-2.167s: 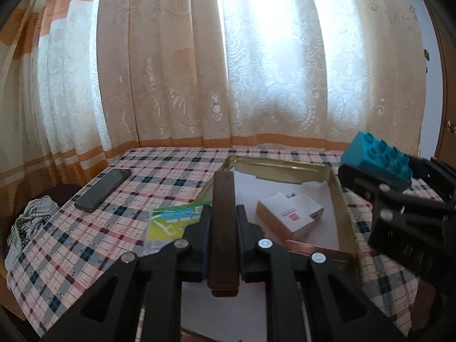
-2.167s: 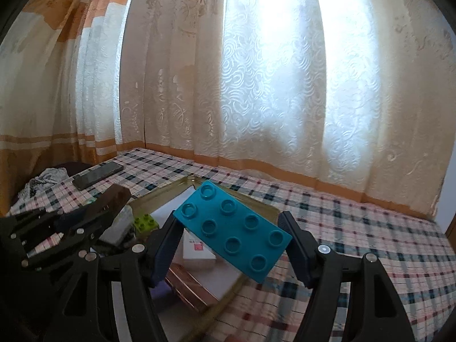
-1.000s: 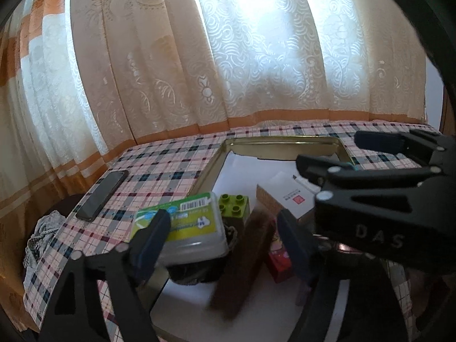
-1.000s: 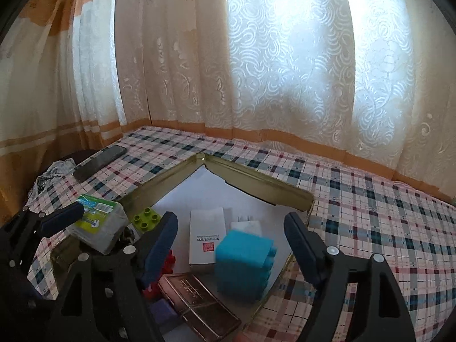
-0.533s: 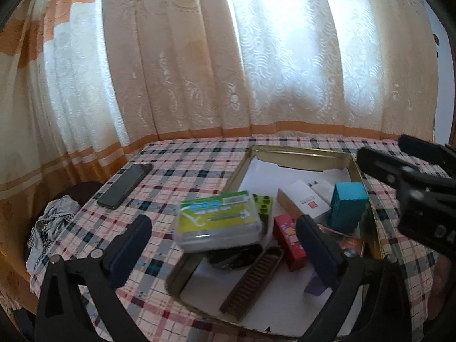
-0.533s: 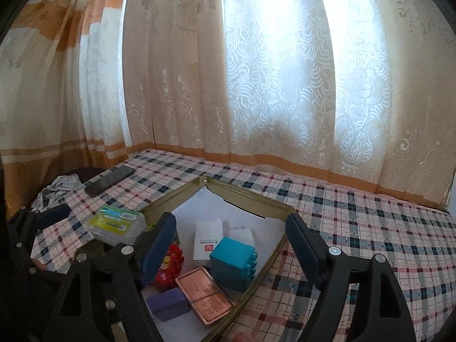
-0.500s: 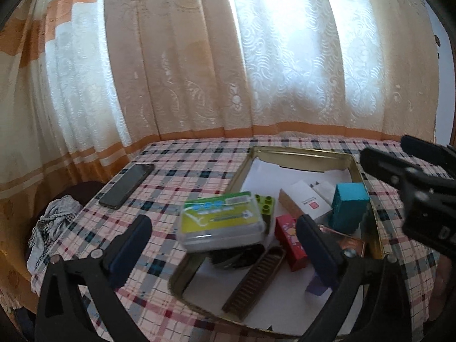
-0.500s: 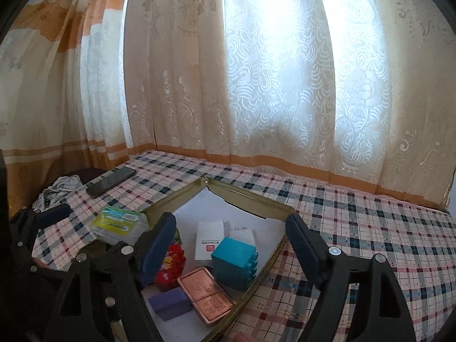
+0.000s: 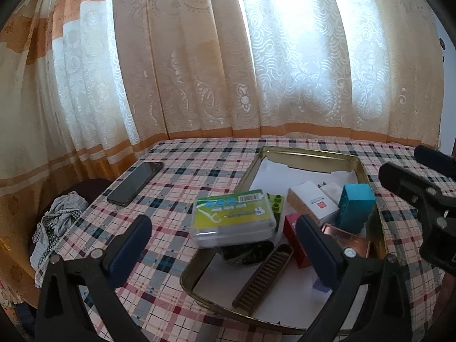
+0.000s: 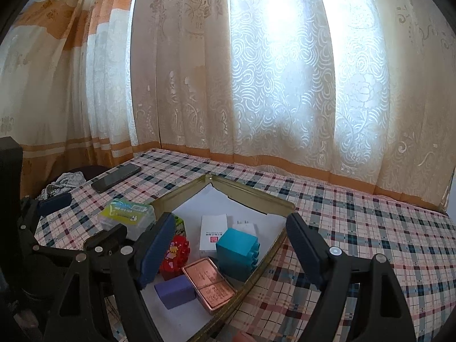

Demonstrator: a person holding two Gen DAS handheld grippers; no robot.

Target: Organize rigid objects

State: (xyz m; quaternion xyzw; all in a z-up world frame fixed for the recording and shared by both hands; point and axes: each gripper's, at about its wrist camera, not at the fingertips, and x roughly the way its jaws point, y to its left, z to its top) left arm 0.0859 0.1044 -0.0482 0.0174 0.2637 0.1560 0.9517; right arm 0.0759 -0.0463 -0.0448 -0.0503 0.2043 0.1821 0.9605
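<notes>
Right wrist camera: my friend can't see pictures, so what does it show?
A gold tray on a checked tablecloth holds a teal brick, a copper tin, a purple block and a white box. The right hand-held gripper is open above them.

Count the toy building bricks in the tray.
2 that show studs: a teal brick standing on its side near the tray's right wall, and a small green brick tucked behind the clear plastic box. More may be hidden under that box.

Teal brick on edge in gold tray; comb flat.
</notes>
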